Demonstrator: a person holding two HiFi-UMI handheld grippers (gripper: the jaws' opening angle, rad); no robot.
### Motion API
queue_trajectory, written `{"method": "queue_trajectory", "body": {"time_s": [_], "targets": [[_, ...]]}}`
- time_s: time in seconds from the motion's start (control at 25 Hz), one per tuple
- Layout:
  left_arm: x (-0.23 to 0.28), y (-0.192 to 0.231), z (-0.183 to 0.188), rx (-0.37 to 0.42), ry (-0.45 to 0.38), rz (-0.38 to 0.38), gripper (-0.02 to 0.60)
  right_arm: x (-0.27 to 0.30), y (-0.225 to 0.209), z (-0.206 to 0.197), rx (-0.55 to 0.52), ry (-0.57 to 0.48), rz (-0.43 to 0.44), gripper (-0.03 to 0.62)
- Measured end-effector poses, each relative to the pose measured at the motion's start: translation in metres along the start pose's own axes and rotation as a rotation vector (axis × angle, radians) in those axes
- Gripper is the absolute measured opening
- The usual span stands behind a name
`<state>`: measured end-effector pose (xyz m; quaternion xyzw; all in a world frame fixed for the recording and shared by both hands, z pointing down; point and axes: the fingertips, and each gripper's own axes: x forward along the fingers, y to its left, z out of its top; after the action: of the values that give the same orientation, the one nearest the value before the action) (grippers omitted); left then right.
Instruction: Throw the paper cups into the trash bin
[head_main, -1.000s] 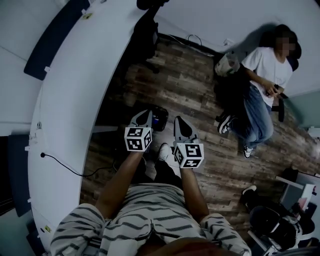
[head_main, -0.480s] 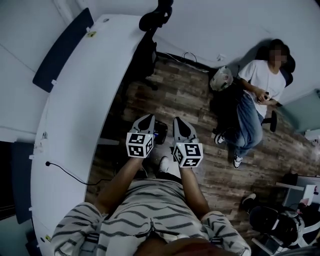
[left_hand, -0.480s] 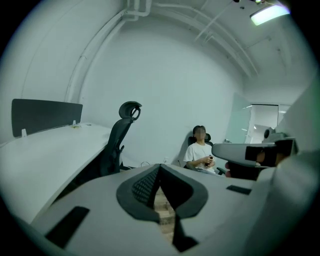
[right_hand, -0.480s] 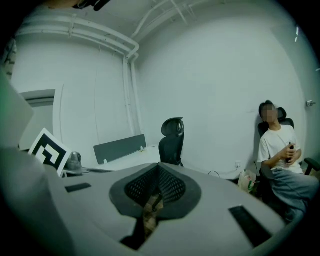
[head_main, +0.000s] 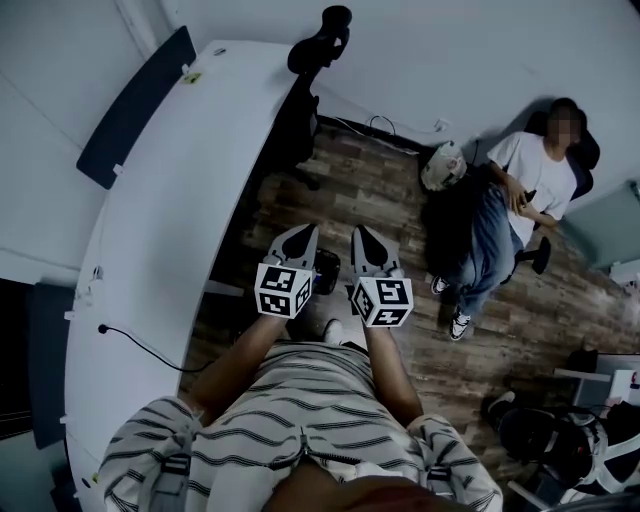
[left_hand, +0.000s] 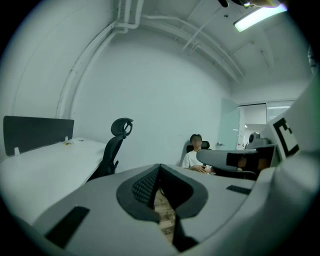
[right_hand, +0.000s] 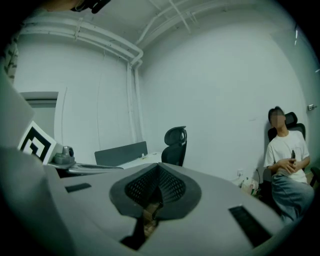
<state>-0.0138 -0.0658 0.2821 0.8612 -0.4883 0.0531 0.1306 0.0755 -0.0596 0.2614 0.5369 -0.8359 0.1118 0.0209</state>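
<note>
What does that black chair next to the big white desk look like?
The black office chair has a tall, dark back with a curved headrest on top. It stands upright on the wooden floor, right beside the far end of the white desk. Nobody is sitting in it.

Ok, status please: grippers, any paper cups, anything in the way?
Left gripper shut, empty. Right gripper shut, empty. No paper cups in view. Seated person and office chair ahead, both apart from grippers.
</note>
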Motion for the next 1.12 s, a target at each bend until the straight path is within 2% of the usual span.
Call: {"method": "queue_trajectory", "body": {"time_s": [0.36, 1.12], "targets": [[-0.008, 0.001, 0.025, 0.011, -0.051, -0.015, 0.023, 0.002, 0.008, 0.021, -0.018, -0.048, -0.002, 0.011], [0.0, -0.006, 0.04, 0.05, -0.102, -0.044, 0.023, 0.003, -0.003, 0.041, -0.038, -0.116, -0.014, 0.011]]}}
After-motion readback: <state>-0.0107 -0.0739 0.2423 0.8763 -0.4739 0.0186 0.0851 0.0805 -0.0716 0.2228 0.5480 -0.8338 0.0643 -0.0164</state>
